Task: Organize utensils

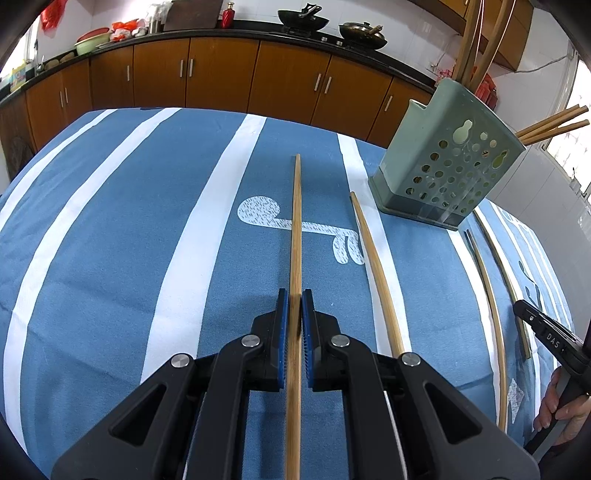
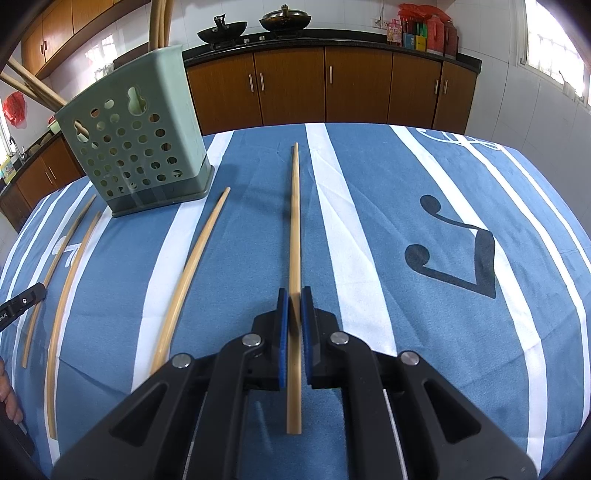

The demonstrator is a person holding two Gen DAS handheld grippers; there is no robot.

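Observation:
My left gripper (image 1: 294,295) is shut on a bamboo chopstick (image 1: 296,221) that runs straight ahead between the blue pads. A second chopstick (image 1: 376,273) lies loose on the cloth just to its right. The green perforated utensil holder (image 1: 447,166) stands at the right with several chopsticks in it. My right gripper (image 2: 294,293) is shut on another chopstick (image 2: 295,221). To its left lie a loose chopstick (image 2: 192,273) and a further one (image 2: 70,295), with the holder (image 2: 136,147) behind them. Each gripper shows at the edge of the other's view, the right gripper (image 1: 522,308) and the left gripper (image 2: 37,291).
A blue cloth with white stripes (image 1: 147,221) covers the table. Brown kitchen cabinets (image 1: 221,74) with a dark counter and two woks (image 1: 303,18) stand behind it. A person's hand (image 1: 561,398) holds the right gripper's handle at the frame edge.

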